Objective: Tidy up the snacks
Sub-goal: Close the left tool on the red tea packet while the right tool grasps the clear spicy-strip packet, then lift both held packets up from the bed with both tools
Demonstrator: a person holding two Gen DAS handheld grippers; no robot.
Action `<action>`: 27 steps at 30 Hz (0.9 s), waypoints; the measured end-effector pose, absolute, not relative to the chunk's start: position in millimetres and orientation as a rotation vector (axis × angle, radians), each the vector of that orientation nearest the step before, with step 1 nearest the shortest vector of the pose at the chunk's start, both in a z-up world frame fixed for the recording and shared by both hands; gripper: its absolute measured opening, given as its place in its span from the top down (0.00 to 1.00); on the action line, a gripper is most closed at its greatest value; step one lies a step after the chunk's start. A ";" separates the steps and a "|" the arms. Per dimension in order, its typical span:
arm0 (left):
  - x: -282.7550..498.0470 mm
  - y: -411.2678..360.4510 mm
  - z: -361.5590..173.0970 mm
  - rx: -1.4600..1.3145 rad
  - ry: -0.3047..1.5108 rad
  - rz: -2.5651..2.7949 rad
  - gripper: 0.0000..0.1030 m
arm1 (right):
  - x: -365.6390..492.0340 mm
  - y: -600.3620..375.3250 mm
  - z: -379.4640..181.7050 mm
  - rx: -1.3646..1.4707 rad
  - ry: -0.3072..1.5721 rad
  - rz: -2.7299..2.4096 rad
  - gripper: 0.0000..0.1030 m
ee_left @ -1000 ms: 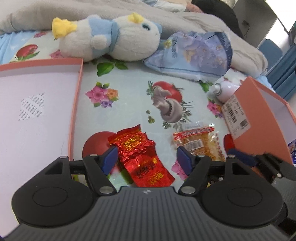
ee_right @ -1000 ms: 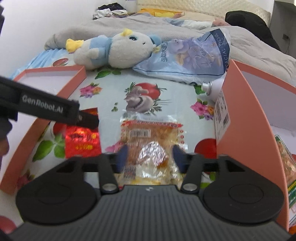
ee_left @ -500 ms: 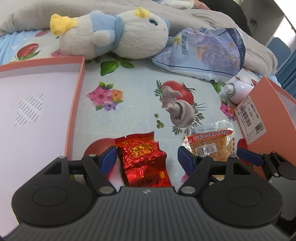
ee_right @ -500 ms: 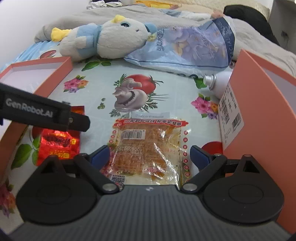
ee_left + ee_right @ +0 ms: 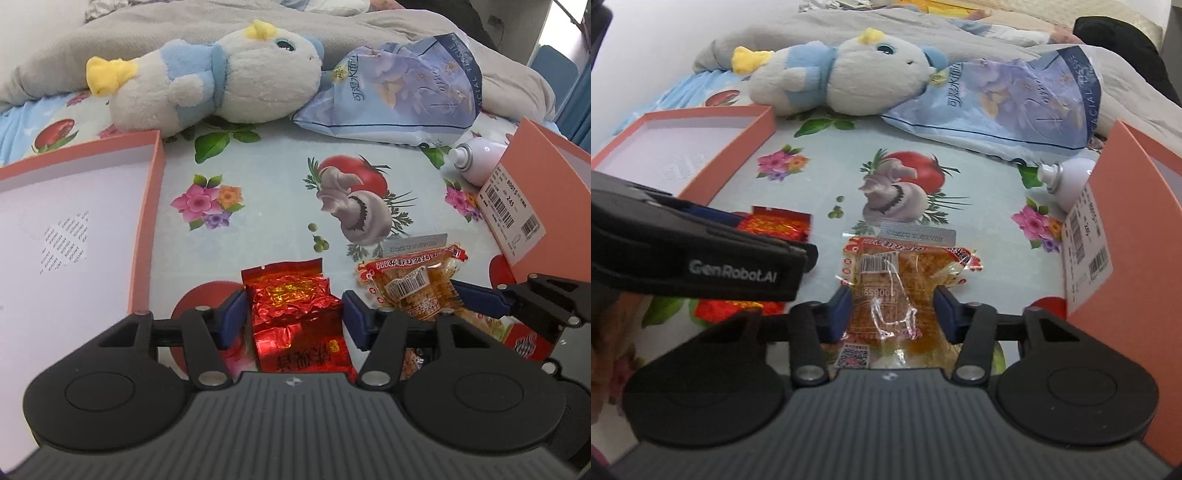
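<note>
We have the left tongs (image 5: 293,317) clamped on the red foil packet (image 5: 295,321) and the right tongs (image 5: 892,312) on the orange snack packet (image 5: 905,291) (both on the bed), ready for boxing.

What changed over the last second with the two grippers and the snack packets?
The left gripper closed on the red foil packet; the right gripper closed on the orange snack packet. The plush toy, the tissue pack and both pink boxes stayed put.

Red foil packet (image 5: 295,321) beside orange snack (image 5: 897,291)
</note>
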State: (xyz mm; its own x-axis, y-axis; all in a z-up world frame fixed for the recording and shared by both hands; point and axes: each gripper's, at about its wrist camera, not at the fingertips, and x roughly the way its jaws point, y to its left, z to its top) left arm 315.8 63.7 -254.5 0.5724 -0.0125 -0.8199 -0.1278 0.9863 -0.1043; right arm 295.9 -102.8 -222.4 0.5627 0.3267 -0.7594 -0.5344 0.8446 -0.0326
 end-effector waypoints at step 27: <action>245.0 53.7 -181.4 -0.195 0.895 0.035 0.41 | 238.5 -141.5 -174.0 -0.166 0.862 0.468 0.68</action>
